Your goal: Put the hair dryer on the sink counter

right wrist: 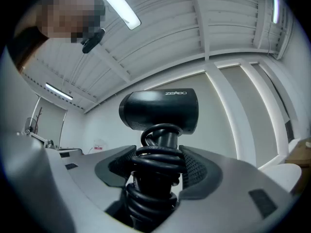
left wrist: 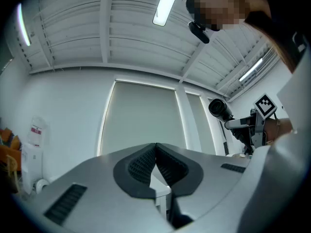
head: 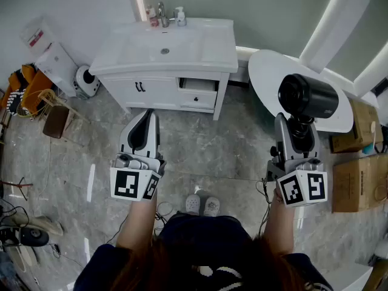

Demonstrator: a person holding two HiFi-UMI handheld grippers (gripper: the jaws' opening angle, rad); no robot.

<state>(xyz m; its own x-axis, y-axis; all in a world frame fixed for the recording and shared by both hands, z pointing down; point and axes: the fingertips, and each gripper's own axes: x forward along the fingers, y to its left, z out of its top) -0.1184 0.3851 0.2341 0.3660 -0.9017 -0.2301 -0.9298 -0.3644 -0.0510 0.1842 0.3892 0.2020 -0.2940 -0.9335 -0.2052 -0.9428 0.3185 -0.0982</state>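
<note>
At the far left, a small brown stool [head: 56, 121] stands on the gray tiled floor [head: 200, 144] beside some orange clutter. A little to its right, a small white appliance [head: 86, 80] sits against the wall.

The white sink counter [head: 200, 59] stands against the wall left of center. Its faucet [head: 162, 14] is at the back rim, with a white pump bottle [head: 180, 16] just beside it. One drawer [head: 198, 85] of the cabinet below sits slightly open.

Your left gripper [head: 147, 113] [left wrist: 156, 144] hangs in front of the cabinet, well short of the counter. Its ribbed pads meet at the tips and nothing is between them. A pair of pale slippers [head: 202, 205] lies on the floor by your feet, between your two arms.

Your right gripper [head: 295, 121] [right wrist: 159, 154] has the black hair dryer [head: 306, 96] [right wrist: 160, 109] by the handle. The jaws stand wide, and the pads press on either side of the black cord [right wrist: 158, 166] coiled round that handle. The dryer stands upright with its barrel above the jaws. It is in the air to the right of the counter and well apart from it. In the head view it lies over a white oval fixture [head: 270, 71].

At the far right, cardboard boxes [head: 359, 183] stand on the floor.
</note>
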